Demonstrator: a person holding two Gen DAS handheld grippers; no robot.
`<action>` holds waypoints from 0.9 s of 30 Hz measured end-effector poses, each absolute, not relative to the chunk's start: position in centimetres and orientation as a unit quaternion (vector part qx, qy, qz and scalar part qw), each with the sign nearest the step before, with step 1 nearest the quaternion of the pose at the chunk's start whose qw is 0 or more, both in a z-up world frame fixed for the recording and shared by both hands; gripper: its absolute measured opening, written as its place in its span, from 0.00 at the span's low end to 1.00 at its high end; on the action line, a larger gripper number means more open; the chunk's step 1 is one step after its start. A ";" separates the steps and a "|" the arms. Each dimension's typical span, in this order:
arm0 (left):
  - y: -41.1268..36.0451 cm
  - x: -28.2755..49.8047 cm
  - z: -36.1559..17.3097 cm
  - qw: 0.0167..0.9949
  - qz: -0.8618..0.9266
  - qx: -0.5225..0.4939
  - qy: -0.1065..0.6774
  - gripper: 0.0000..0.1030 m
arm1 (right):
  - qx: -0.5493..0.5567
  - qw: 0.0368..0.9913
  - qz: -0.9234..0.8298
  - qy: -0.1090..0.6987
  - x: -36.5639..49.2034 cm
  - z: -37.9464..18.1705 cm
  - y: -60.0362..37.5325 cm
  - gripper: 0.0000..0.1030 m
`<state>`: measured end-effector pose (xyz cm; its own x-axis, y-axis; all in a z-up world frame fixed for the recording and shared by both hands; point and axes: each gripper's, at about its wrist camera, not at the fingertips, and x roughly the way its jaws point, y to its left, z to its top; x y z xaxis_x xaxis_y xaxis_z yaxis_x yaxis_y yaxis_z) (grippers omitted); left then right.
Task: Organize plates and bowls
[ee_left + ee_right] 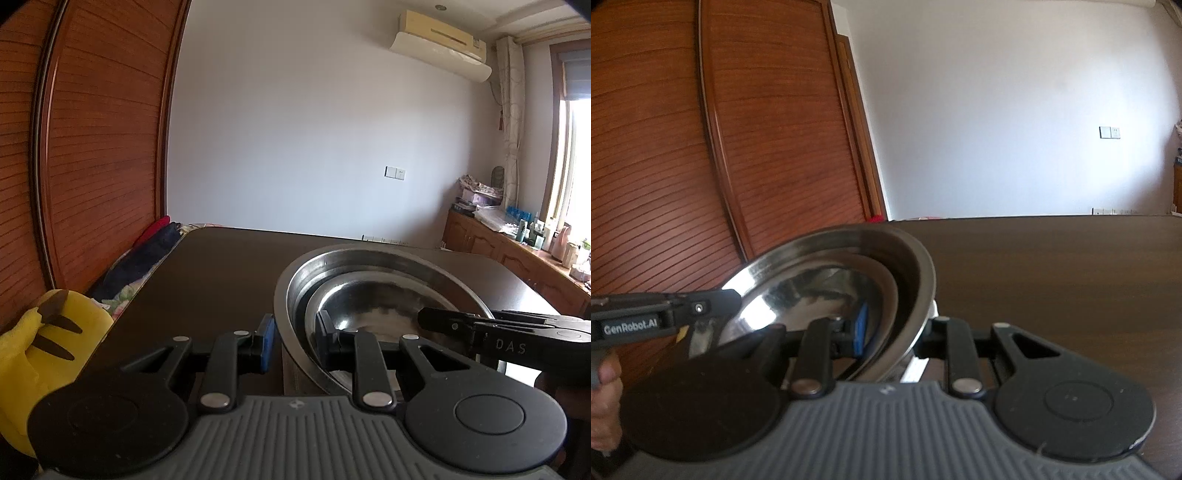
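Observation:
Two steel bowls sit nested over the dark table (221,266): a large outer bowl (369,254) and a smaller inner bowl (369,295). My left gripper (295,338) is shut on their near rims, with one blue pad (266,343) outside and the other finger inside. The right gripper (424,317) reaches in from the right onto the opposite rim. In the right wrist view, my right gripper (897,328) is shut on the walls of the outer bowl (849,236) and inner bowl (812,291). The left gripper (735,295) holds the far rim. Whether the bowls touch the table is hidden.
A yellow plush toy (55,339) and folded clothes (147,251) lie left of the table, by the wooden wardrobe doors (92,147). A cluttered wooden counter (517,236) runs under the window at the right. A person's hand (605,398) holds the left gripper.

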<state>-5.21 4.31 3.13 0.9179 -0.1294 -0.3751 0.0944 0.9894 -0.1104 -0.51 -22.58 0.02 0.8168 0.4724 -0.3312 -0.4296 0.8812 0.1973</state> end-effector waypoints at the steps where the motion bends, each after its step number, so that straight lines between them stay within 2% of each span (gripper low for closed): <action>1: 4.3 -5.2 3.1 0.978 -0.057 -0.046 0.194 0.31 | 0.056 0.951 0.237 0.189 -0.5 -0.1 -22.6 0.25; 15: 3.9 -5.3 3.1 0.979 -0.055 -0.035 0.191 0.32 | 0.060 0.950 0.241 0.191 0.0 -0.3 -22.1 0.30; 22: 3.7 -6.0 4.3 0.984 -0.046 -0.024 0.169 0.43 | 0.051 0.961 0.221 0.156 -1.3 0.7 -23.0 0.47; 27: 2.7 -7.0 5.8 0.989 -0.045 -0.010 0.140 0.56 | 0.036 0.969 0.210 0.123 -3.0 2.4 -24.2 0.48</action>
<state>-7.02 2.71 5.78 0.9568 -0.0926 -0.2756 0.0869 0.9957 -0.0330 -2.96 -24.18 2.41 0.8817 0.4154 -0.2236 -0.3978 0.9095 0.1210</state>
